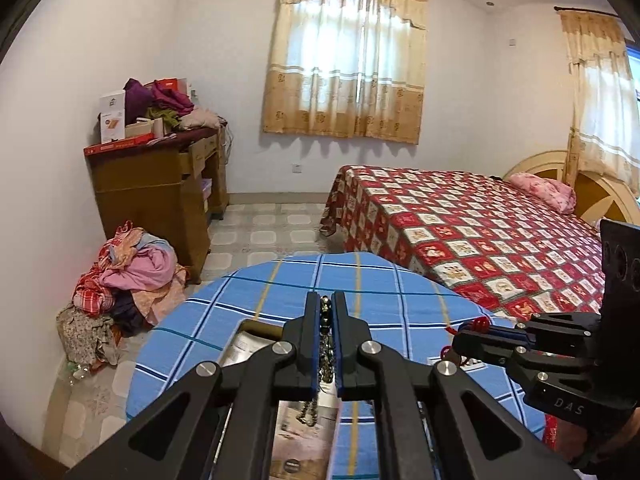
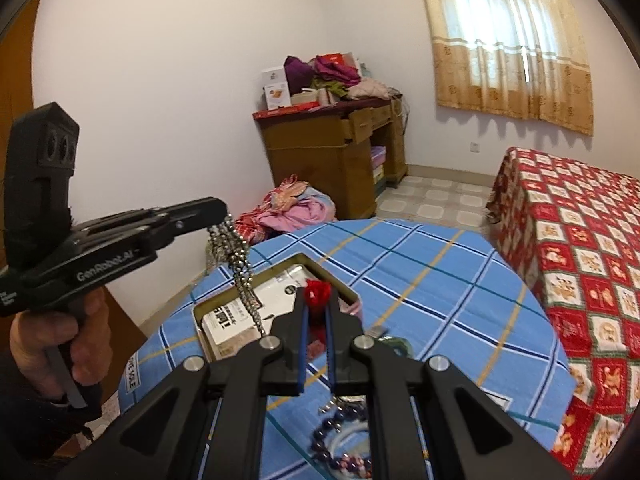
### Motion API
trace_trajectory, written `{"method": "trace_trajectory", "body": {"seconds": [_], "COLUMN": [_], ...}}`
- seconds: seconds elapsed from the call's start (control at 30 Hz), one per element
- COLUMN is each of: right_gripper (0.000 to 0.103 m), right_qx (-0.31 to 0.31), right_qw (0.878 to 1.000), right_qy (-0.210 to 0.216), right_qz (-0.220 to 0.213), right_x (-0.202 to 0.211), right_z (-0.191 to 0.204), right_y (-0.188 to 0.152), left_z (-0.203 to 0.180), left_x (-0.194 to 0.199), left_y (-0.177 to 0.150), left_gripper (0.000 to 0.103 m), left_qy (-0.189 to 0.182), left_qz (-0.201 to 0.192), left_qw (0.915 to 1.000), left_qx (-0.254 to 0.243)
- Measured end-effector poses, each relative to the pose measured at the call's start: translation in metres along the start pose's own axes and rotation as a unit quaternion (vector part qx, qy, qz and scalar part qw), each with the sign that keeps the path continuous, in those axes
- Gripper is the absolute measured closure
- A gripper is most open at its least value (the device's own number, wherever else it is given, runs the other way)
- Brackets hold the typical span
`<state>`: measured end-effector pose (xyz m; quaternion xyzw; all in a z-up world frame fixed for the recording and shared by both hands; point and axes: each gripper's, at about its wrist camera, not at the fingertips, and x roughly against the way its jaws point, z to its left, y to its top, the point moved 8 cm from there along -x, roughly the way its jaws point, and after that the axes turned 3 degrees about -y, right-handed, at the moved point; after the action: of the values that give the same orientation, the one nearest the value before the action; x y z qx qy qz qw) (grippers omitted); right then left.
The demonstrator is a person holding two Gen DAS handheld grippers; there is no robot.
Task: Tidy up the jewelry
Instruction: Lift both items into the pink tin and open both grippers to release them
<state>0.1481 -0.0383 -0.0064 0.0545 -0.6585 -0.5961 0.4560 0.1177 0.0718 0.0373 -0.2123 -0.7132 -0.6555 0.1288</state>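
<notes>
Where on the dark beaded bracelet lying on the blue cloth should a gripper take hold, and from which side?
Judging from the right wrist view, grip the dark beaded bracelet across one bead arc, from above. It lies flat as an open ring on the blue checked cloth, so one finger could drop inside, one outside.

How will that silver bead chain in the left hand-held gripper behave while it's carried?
Probably floppy: the silver bead chain hangs limp in several strands from the left hand-held gripper, so it likely swings. Its low end dangles over the open box and may snag the rim. The smooth beads could slip in a loose pinch.
</notes>
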Motion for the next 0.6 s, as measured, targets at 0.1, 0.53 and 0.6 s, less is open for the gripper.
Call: {"method": "trace_trajectory", "body": {"seconds": [0.1, 0.53, 0.6], "right_gripper": [0.093, 0.093, 0.093], "right_qx": [0.001, 0.015, 0.016], "right_qw": [1.0, 0.999, 0.999], "right_qy": [0.005, 0.008, 0.006], "right_qz": [0.011, 0.044, 0.049], "right_x": [-0.014, -0.063, -0.072], "right_z": [0.003, 0.019, 0.02], "right_y": [0.001, -0.004, -0.006], "left_z": [0.011, 0.035, 0.037], "left_x": [-0.002, -0.034, -0.037], "left_y": [0.002, -0.002, -0.003], "left_gripper": [0.099, 0.099, 0.099], "left_qy": [0.005, 0.02, 0.022], "left_qz": [0.001, 0.016, 0.016], "left_qw": [1.0, 0.9997, 0.9996], "left_qx": [0.003, 0.003, 0.003]}}
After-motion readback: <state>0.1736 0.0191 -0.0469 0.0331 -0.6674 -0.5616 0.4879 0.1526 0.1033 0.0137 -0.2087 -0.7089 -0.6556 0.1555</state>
